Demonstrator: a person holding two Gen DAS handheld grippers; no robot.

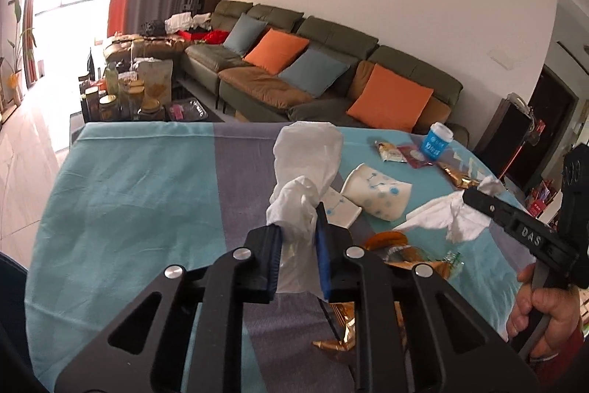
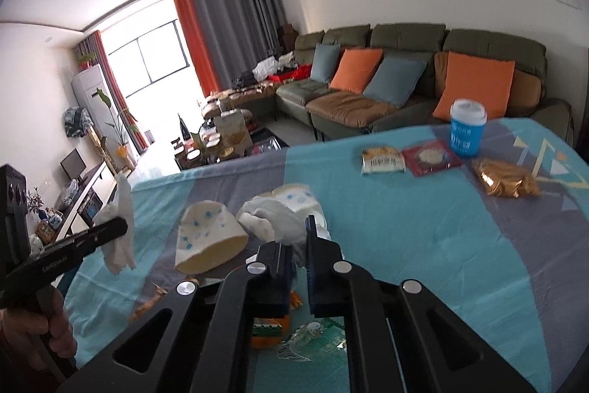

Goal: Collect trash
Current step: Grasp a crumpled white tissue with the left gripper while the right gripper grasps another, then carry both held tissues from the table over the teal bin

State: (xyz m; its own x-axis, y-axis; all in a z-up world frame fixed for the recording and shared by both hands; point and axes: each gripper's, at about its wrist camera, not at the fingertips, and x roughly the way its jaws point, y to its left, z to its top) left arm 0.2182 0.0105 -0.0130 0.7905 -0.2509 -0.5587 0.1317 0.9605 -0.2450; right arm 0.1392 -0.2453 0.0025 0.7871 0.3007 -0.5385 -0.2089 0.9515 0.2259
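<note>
The left hand-held gripper is clenched on a crumpled white paper tissue; the right hand-held gripper grasps another soft white tissue wad. Both are above the table's teal-and-grey cotton cloth, mid-table, beside crushed blue-dotted paper cups. Gold foil wrappers lie toward the far right edge.

The surface wears matt woven cloth in teal and grey, faintly creased. On it, beside the blue cup of smooth coated paper with a white plastic lid, lie a crinkled gold foil wrapper, glossy, and two shiny plastic packets. The crumpled tissues look soft, matt paper. The left gripper is matt black plastic with bright metal pins.
</note>
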